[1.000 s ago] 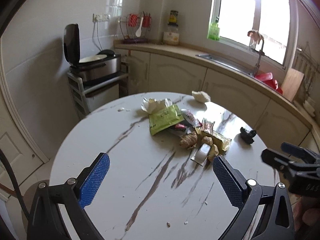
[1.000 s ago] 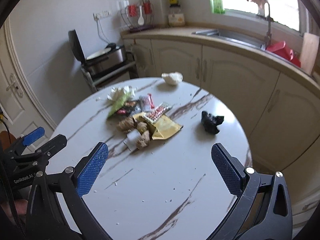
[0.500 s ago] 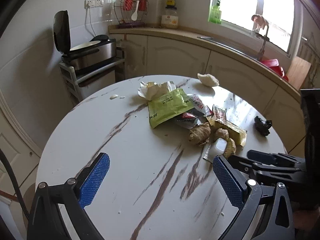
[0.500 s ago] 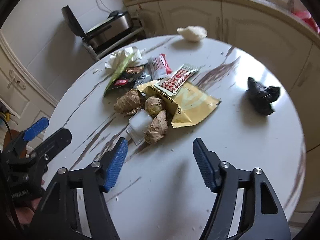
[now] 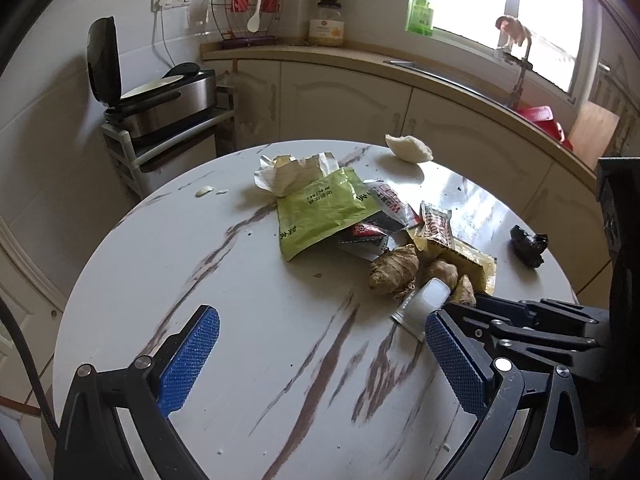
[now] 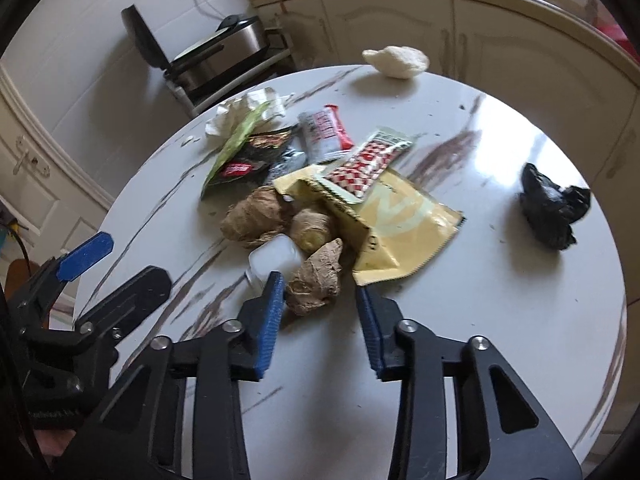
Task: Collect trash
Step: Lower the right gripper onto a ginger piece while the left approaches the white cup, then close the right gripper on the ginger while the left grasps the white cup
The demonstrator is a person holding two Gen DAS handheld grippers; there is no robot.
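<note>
In the right wrist view the right gripper point(image 6: 320, 300) sits at the lower middle of the frame with its jaws partly drawn in — they have just been closing — and the nearest piece of ginger point(image 6: 316, 276) lies in the gap at their tips, just above centre. The left blue pad looks to be against the root's left flank, or very nearly; a sliver of table shows between the right pad and the root, so I judge the grip not yet made and nothing lifted. The root's long axis runs from lower left to upper right, slanting across the line of the fingers, so the pads would meet it across its narrower middle. It is the near end of the trash heap: just up and left of it is a small white container point(image 6: 274, 258), touching the left pad's tip, and just up and right the corner of the yellow packet point(image 6: 404, 224), either of which could get pinched along. The left gripper point(image 5: 320, 344) spreads wide and empty at the bottom of its own view, over bare marble tabletop point(image 5: 240, 280), with the heap up and to its right — so the right hand is plainly the nearer. A black crumpled bag point(image 6: 554, 210) lies well apart at the right edge.
</note>
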